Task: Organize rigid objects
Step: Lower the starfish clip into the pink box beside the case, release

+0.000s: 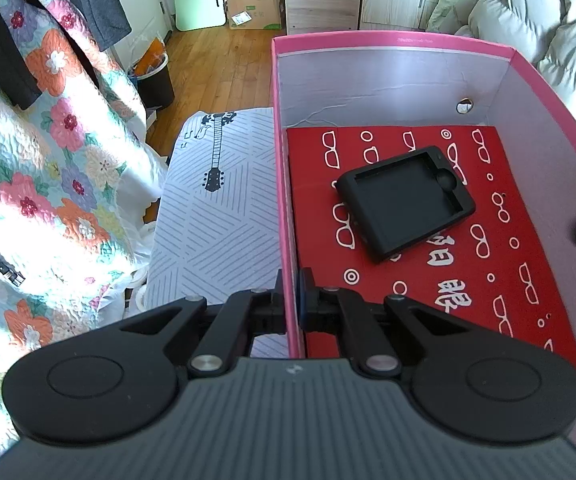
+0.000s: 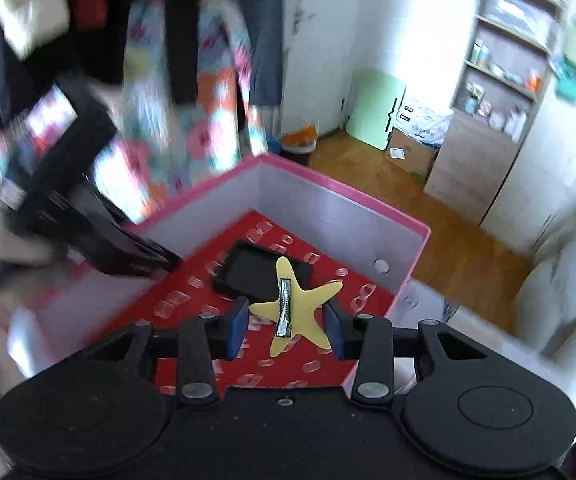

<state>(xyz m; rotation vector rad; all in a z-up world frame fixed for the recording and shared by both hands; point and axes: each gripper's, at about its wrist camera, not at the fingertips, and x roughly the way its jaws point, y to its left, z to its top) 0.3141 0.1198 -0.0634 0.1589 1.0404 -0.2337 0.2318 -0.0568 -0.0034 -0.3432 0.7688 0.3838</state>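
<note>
The left gripper [image 1: 290,300] is clamped on the left wall of the pink box [image 1: 392,40], steadying it. Inside, a black silicone case [image 1: 404,200] lies on the red glasses-print liner [image 1: 500,248]. To the right, the right gripper [image 2: 286,326] pinches a yellow starfish hair clip [image 2: 294,306] by its arm tips above the box. That thin grip could let the clip twist free and fall outside the box.

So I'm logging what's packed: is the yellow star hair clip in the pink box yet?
Not yet. The right gripper holds the star clip between its pads above the pink box.
</note>
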